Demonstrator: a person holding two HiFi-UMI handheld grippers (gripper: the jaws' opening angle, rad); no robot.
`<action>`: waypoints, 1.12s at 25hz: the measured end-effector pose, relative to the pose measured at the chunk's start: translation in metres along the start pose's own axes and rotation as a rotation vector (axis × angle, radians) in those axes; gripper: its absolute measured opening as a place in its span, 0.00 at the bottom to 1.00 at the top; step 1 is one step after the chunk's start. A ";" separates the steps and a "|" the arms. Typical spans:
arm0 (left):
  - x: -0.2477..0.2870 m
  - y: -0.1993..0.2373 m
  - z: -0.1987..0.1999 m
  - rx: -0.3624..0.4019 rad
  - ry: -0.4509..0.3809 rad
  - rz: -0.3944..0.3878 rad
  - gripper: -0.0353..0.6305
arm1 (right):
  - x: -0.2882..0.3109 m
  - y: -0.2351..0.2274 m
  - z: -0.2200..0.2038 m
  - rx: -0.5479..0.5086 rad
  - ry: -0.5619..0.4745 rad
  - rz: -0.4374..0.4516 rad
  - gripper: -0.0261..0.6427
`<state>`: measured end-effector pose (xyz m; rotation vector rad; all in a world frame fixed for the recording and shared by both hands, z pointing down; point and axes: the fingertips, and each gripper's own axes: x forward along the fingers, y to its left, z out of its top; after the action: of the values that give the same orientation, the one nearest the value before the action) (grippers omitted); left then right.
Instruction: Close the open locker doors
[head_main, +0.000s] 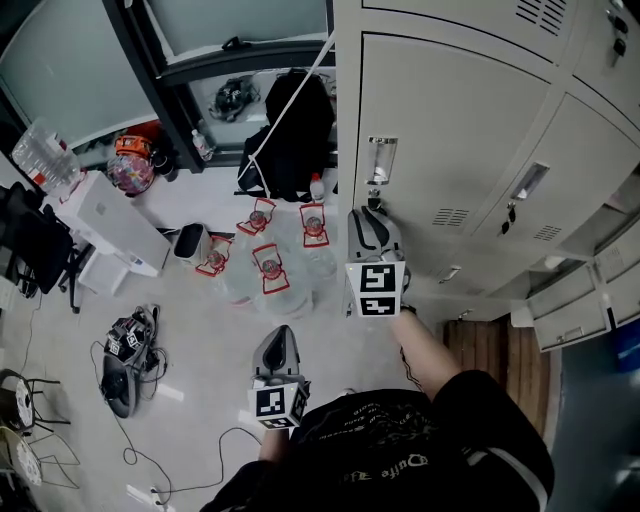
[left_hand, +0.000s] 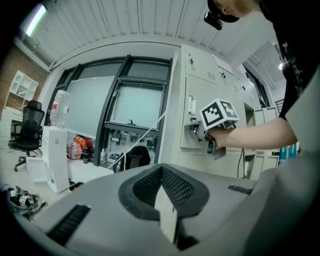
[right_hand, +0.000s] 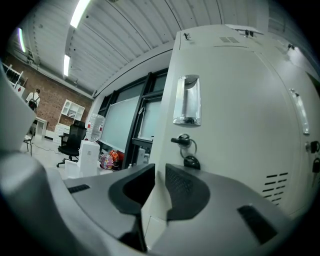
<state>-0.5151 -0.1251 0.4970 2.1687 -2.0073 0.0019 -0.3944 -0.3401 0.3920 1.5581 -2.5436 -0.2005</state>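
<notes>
One locker door (head_main: 450, 130) edge, right hand-held gripper (head_main: 372, 212) clamped

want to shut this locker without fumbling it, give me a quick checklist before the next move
1. right tool at the locker door, beside its key: ok
2. door edge gripped by the right tool: cannot tell
3. this door fully shut: cannot tell
4. left tool shut, empty, clear of the lockers: ok
5. lower locker doors at the right closed: not ok, they stand open
</notes>
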 end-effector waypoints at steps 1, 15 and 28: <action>0.001 0.000 0.000 0.002 0.001 0.001 0.06 | 0.003 -0.001 0.000 0.000 0.003 -0.002 0.14; 0.008 0.000 0.001 0.015 0.011 -0.006 0.06 | 0.018 -0.012 -0.001 -0.017 0.019 -0.020 0.10; 0.017 -0.021 -0.007 0.012 0.049 -0.071 0.06 | -0.002 0.012 -0.011 0.047 0.055 0.126 0.21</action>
<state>-0.4923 -0.1391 0.5029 2.2241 -1.9081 0.0563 -0.4021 -0.3330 0.4051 1.3921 -2.6105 -0.0821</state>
